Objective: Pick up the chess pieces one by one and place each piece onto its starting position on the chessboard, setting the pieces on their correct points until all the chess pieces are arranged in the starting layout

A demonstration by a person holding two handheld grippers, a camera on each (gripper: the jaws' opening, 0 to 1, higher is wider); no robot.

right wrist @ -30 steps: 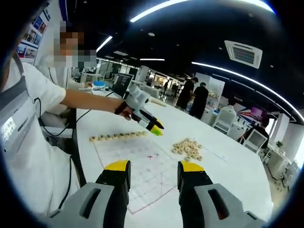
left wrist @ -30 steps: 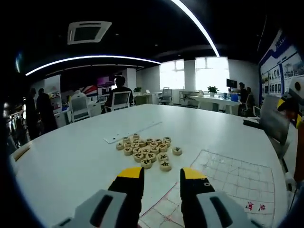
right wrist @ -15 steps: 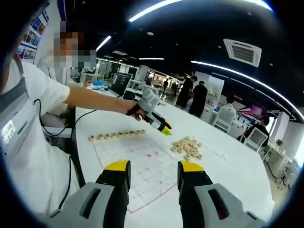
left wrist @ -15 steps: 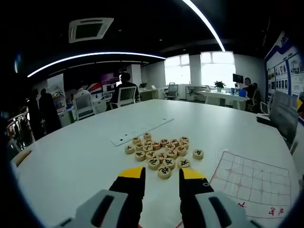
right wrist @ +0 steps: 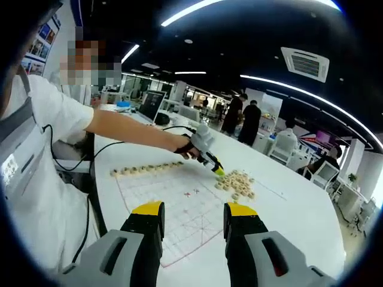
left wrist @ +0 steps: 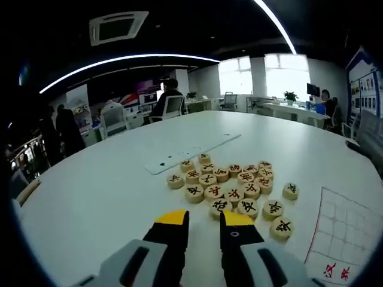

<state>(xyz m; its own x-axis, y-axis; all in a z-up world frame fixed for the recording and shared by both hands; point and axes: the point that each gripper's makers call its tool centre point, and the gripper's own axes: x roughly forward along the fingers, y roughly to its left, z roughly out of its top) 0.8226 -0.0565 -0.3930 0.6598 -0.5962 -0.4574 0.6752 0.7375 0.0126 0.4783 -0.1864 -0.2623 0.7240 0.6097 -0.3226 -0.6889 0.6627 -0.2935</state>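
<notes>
Now the left hand-held gripper hangs just short of the heap of chess pieces on the white surface, its yellow-tipped jaws parted by a narrow gap with nothing between them; the nearest disc of the heap lies just beyond the jaw tips. From the right gripper view, that same left hand-held gripper reaches out at the end of the person's arm and its tip sits at the near edge of the heap. Beside the heap lies the chessboard, a thin sheet with red grid lines, and a row of pieces stands along its far edge. The right hand-held gripper hovers over the chessboard's near side, jaws apart and empty
</notes>
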